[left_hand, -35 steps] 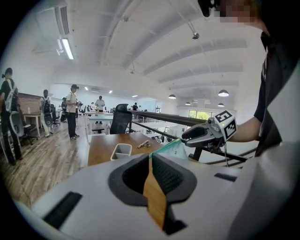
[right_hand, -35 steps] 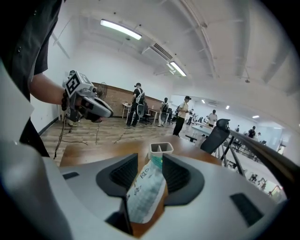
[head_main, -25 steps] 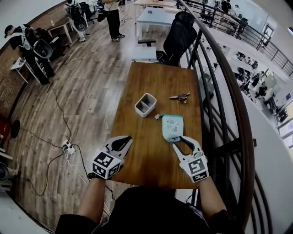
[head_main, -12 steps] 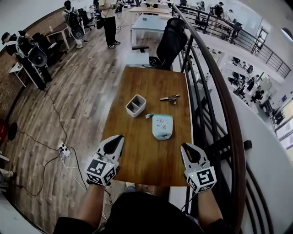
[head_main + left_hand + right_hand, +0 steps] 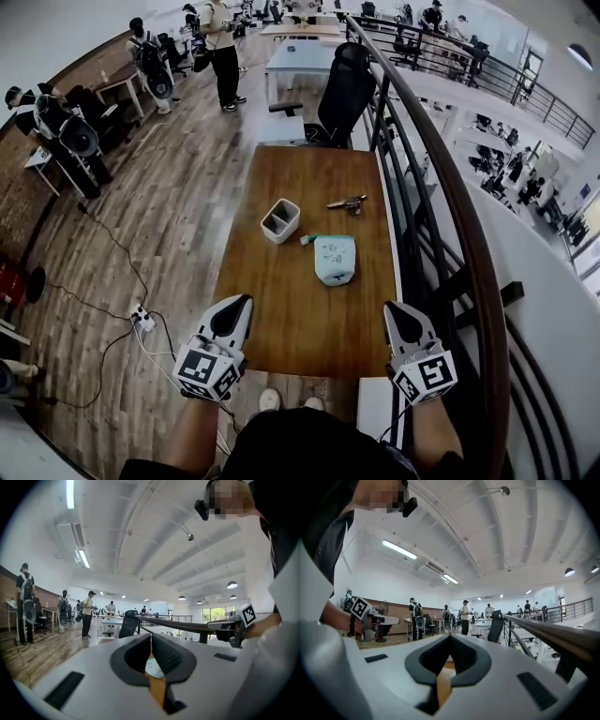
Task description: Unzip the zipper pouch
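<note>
We are holding both grippers level at the near edge of the tabletop [image 5: 305, 328], the left gripper [image 5: 242, 302] by the near left corner and the right gripper [image 5: 392, 307] by the near right corner. Both are clenched on nothing, and the right one's jaws have just been closing. The pouch [image 5: 335, 260] is lying flat near the right edge, about midway along, well apart from both grippers. A grey bin [image 5: 280, 220] is standing near it toward the left, and a small metal item [image 5: 347, 202] is lying beyond it.

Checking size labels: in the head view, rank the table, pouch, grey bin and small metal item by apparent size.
1. Table, by far largest.
2. Pouch and grey bin: look nearly alike, left unranked.
3. Small metal item, smallest.
</note>
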Action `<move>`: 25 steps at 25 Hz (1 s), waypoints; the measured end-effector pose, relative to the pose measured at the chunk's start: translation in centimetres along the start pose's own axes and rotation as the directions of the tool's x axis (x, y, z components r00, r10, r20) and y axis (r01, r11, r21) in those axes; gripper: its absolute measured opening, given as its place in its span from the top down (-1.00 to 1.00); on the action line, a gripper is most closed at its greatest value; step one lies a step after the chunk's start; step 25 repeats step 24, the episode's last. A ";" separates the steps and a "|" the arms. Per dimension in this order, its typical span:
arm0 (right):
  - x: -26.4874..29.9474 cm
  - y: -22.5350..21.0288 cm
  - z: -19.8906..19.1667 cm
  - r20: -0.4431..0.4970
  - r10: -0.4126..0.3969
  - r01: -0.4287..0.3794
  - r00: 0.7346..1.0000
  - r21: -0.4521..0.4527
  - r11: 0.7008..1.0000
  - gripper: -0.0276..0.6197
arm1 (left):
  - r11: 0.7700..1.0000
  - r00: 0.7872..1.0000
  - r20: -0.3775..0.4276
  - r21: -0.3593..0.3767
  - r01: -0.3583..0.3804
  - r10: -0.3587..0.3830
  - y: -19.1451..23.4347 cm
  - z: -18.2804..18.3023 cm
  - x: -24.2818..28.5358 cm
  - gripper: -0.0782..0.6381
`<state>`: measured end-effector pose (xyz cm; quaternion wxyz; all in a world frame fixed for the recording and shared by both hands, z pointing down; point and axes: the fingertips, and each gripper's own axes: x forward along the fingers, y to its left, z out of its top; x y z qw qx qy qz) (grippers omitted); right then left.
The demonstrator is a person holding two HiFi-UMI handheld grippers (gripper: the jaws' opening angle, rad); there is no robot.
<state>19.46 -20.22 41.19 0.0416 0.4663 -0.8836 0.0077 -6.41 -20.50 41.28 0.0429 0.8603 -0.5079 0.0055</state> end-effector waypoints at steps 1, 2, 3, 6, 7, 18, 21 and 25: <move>0.0 0.1 0.1 0.005 -0.005 0.005 1.000 0.005 1.000 0.94 | 1.000 1.000 0.003 0.005 0.005 -0.005 0.1 0.2 -0.2 0.73; 0.2 0.2 0.3 0.009 -0.011 0.011 1.000 0.007 1.000 0.94 | 1.000 1.000 0.004 0.010 0.012 -0.012 0.2 0.3 -0.3 0.73; 0.4 0.4 0.4 0.013 -0.017 0.017 1.000 0.007 1.000 0.94 | 1.000 1.000 0.005 0.014 0.019 -0.019 0.3 0.4 -0.3 0.73; 1.1 1.2 0.7 0.031 -0.028 0.028 0.999 0.002 1.000 0.94 | 0.999 0.999 0.009 0.013 0.035 -0.036 1.1 0.5 -0.6 0.74; 1.4 1.4 0.9 0.038 -0.032 0.032 0.999 0.003 0.999 0.94 | 0.999 0.999 0.011 0.010 0.040 -0.040 1.5 0.5 -0.6 0.74; 3.3 3.0 2.3 0.063 -0.071 0.071 0.996 0.010 0.997 0.94 | 0.996 0.996 0.031 -0.004 0.089 -0.088 4.2 1.1 -0.2 0.74; 3.7 3.3 2.1 0.060 -0.069 0.069 0.996 0.008 0.998 0.94 | 0.996 0.995 0.032 -0.004 0.092 -0.092 4.7 0.9 -0.1 0.74; 4.1 3.7 1.9 0.057 -0.068 0.068 0.996 0.004 0.998 0.94 | 0.996 0.995 0.031 -0.005 0.093 -0.093 5.3 0.6 -0.1 0.74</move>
